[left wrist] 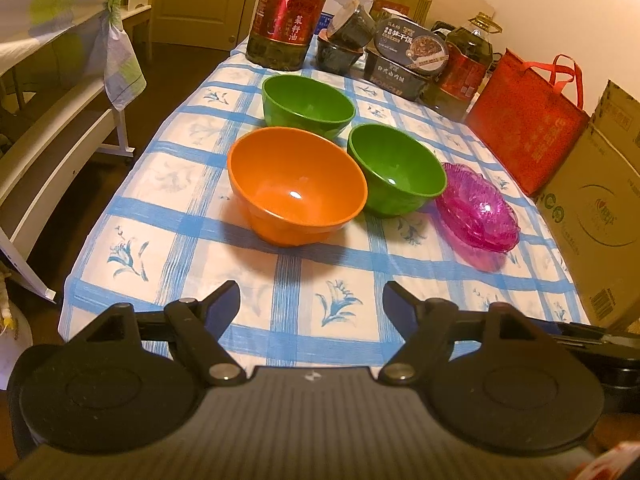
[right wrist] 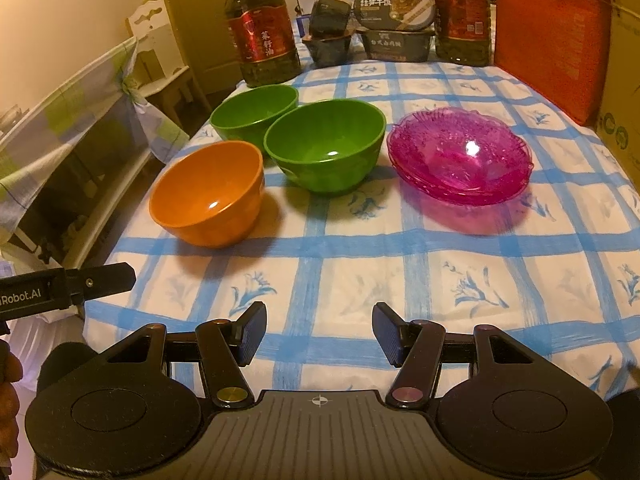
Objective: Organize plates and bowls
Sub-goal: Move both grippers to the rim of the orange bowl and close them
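Observation:
An orange bowl stands nearest on the blue-checked tablecloth. Two green bowls sit behind it, one to its right and one farther back. A stack of pink glass plates lies on the right. My left gripper hovers open over the near table edge, short of the orange bowl, nothing between its fingers. My right gripper is open too, over the near edge, with the green bowl and pink plates well ahead. The left gripper's finger shows at that view's left edge.
Two big oil bottles, dark food boxes and a red bag line the table's far end and right side. Cardboard boxes stand right. A white bench is beyond the left table edge.

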Tool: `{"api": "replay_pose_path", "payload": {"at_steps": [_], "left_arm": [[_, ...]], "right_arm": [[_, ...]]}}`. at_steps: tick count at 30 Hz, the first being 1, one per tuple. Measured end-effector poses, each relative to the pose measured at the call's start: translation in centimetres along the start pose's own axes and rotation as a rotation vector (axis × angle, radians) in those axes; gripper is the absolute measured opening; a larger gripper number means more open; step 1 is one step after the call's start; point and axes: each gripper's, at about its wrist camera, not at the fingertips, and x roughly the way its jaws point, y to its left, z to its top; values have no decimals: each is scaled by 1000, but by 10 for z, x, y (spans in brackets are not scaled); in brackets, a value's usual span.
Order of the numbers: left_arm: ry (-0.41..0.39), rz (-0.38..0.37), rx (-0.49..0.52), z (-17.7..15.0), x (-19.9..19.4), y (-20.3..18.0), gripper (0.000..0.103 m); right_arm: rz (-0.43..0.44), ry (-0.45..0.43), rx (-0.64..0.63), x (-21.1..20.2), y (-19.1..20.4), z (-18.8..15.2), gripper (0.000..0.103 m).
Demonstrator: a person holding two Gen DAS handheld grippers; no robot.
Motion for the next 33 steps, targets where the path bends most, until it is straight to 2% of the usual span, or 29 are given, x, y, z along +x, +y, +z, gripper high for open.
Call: {"api": "replay_pose_path", "payload": {"at_steps": [8,17,26,29,33], "left_arm": [[-32,7,-16,25,10,16,76],[-37,47,-42,57,42,44,74],[-7,49,-49,80,83,61,60],[-1,46,-41,85,95,62,49],[3,44,-29,91,110,65,38]], "right_arm": [[2,-9,-11,19,11,21,59],[61,-9,25,58,29,53,59],[95,32,97,107,33,73,58],[106,37,122,117,33,80,48],[101,42,124,131,36,87,43]]}}
